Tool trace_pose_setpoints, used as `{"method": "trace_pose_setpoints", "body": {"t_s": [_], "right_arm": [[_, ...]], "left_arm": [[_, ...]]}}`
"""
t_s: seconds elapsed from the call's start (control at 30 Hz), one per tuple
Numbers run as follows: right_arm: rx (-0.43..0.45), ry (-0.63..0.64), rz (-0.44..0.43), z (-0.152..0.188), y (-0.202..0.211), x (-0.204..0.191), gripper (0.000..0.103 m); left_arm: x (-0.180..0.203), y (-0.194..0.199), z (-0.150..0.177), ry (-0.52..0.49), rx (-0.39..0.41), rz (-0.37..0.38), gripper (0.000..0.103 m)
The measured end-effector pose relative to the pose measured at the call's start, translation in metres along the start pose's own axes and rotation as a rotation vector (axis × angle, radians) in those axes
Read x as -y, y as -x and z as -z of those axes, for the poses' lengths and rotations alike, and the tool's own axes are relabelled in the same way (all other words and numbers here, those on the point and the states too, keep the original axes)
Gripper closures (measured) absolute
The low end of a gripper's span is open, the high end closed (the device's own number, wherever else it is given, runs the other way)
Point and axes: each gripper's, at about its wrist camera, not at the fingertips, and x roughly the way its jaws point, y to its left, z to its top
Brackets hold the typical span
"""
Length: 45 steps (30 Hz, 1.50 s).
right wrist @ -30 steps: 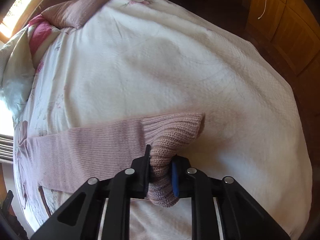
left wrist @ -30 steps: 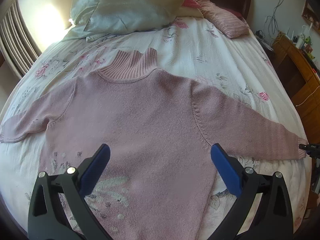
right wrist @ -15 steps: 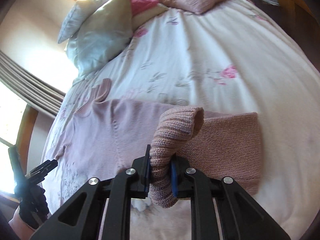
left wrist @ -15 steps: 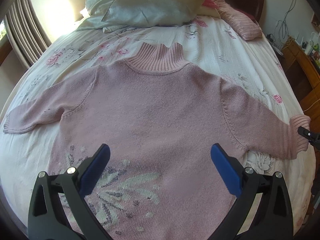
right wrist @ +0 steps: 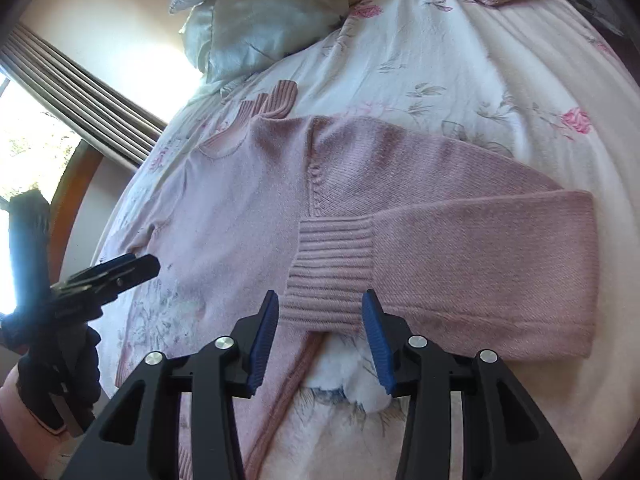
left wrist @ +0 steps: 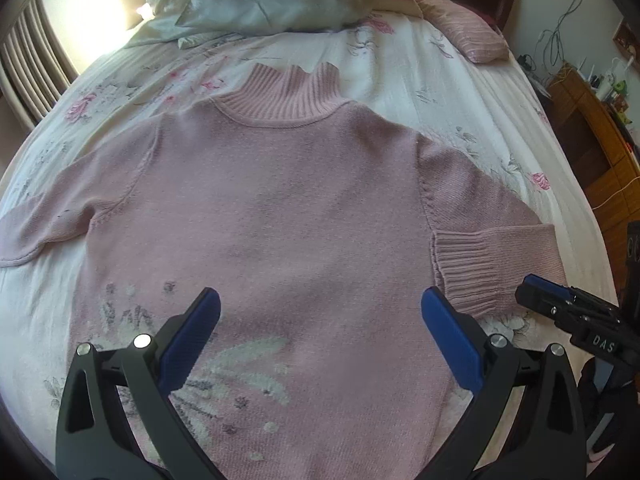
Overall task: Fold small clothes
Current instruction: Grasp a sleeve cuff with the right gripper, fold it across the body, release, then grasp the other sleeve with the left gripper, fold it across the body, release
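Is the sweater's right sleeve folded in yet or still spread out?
Folded in. The right sleeve doubles back on itself, its ribbed cuff lying flat at the sweater body's edge. The right gripper is open.

The left black two-finger gripper with blue pads point(left wrist: 320, 344) is hovering with its jaws spread wide — nothing is sitting between the pads. In the right wrist view it is showing at the left edge point(right wrist: 132, 266), gripped by a hand in a dark glove point(right wrist: 60, 372) with a pink sleeve cuff point(right wrist: 18, 416) at the wrist. The right black gripper with ribbed blue pads point(right wrist: 320, 336) is also parted, its jaws gripping nothing. From the left wrist view it is appearing low at the right edge point(left wrist: 538, 294), pointing inward — its tips are lying close together from this angle.
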Motion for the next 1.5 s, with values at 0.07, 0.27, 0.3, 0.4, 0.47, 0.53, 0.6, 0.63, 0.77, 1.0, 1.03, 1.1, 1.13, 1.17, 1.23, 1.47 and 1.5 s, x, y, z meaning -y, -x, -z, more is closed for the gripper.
{"method": "trace_pose_setpoints", "body": {"t_s": [0.07, 0.27, 0.3, 0.4, 0.47, 0.53, 0.6, 0.63, 0.77, 1.0, 1.03, 1.1, 1.13, 1.17, 1.23, 1.47, 1.5], "right_arm": [[0.011, -0.027, 0.021, 0.013, 0.012, 0.012, 0.059], [0.033, -0.12, 0.061, 0.053, 0.036, 0.04, 0.057], [0.034, -0.128, 0.069, 0.058, 0.039, 0.043, 0.057], [0.037, -0.135, 0.082, 0.07, 0.044, 0.044, 0.056], [0.041, -0.134, 0.093, 0.075, 0.046, 0.044, 0.056], [0.044, -0.133, 0.102, 0.077, 0.047, 0.043, 0.055], [0.048, -0.142, 0.101, 0.077, 0.046, 0.043, 0.055], [0.049, -0.147, 0.099, 0.077, 0.045, 0.043, 0.055], [0.056, -0.161, 0.099, 0.074, 0.043, 0.041, 0.055], [0.08, -0.159, 0.106, 0.067, 0.046, 0.034, 0.055], [0.085, -0.16, 0.106, 0.066, 0.047, 0.033, 0.055], [0.092, -0.161, 0.104, 0.063, 0.047, 0.032, 0.055], [0.095, -0.161, 0.105, 0.06, 0.046, 0.031, 0.055], [0.096, -0.16, 0.104, 0.058, 0.045, 0.03, 0.055], [0.099, -0.155, 0.102, 0.052, 0.043, 0.027, 0.055], [0.109, -0.11, 0.08, 0.016, 0.025, 0.004, 0.054], [0.11, -0.098, 0.078, 0.009, 0.021, -0.001, 0.054]], "left_arm": [[0.013, -0.016, 0.001, -0.003, -0.037, 0.027, 0.003], [0.053, -0.071, 0.007, 0.017, -0.175, 0.132, 0.003], [0.058, -0.08, 0.008, 0.027, -0.198, 0.145, 0.004], [0.068, -0.1, 0.011, 0.072, -0.254, 0.191, 0.005], [0.075, -0.103, 0.012, 0.086, -0.26, 0.201, 0.006], [0.082, -0.102, 0.012, 0.079, -0.259, 0.21, 0.014], [0.088, -0.1, 0.01, 0.076, -0.261, 0.228, 0.051], [0.09, -0.098, 0.01, 0.077, -0.255, 0.244, 0.057], [0.086, -0.082, 0.001, 0.089, -0.208, 0.279, 0.097], [0.05, -0.008, -0.02, 0.129, 0.013, 0.36, 0.097], [0.041, 0.001, -0.023, 0.135, 0.039, 0.35, 0.098], [0.017, 0.018, -0.029, 0.137, 0.088, 0.322, 0.098], [0.005, 0.025, -0.033, 0.14, 0.103, 0.31, 0.098], [-0.009, 0.031, -0.035, 0.145, 0.118, 0.294, 0.098], [-0.031, 0.04, -0.042, 0.157, 0.146, 0.249, 0.098], [-0.117, 0.055, -0.061, 0.231, 0.21, 0.112, 0.098], [-0.128, 0.057, -0.064, 0.242, 0.221, 0.096, 0.098]]}}
